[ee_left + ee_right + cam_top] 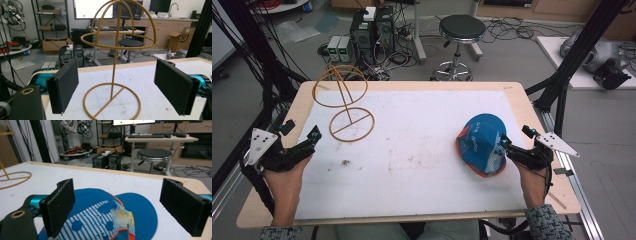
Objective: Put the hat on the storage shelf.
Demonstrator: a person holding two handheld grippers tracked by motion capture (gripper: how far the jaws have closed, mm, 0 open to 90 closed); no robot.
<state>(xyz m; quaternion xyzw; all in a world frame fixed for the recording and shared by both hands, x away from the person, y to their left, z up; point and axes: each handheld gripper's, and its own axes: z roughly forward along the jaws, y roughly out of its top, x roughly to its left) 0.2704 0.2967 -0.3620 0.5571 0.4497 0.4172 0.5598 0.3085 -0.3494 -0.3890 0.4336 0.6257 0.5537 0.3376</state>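
A blue cap point(480, 144) with white stripes and an orange edge lies on the white mat at the right; in the right gripper view the cap point(110, 217) sits just below and ahead of the jaws. My right gripper point(504, 145) is open, close to the cap's right side, jaws wide apart point(125, 205). A gold wire hat stand point(344, 100) rises at the table's back left, with a round base and a domed top point(117, 37). My left gripper point(314, 136) is open at the left edge, facing the stand with nothing between its jaws point(120, 90).
The white mat point(412, 150) covers most of the wooden table point(512, 89). A black stool point(460, 30), computer towers point(372, 30) and cables stand on the floor beyond the far edge. Black frame posts point(577, 50) rise at both sides.
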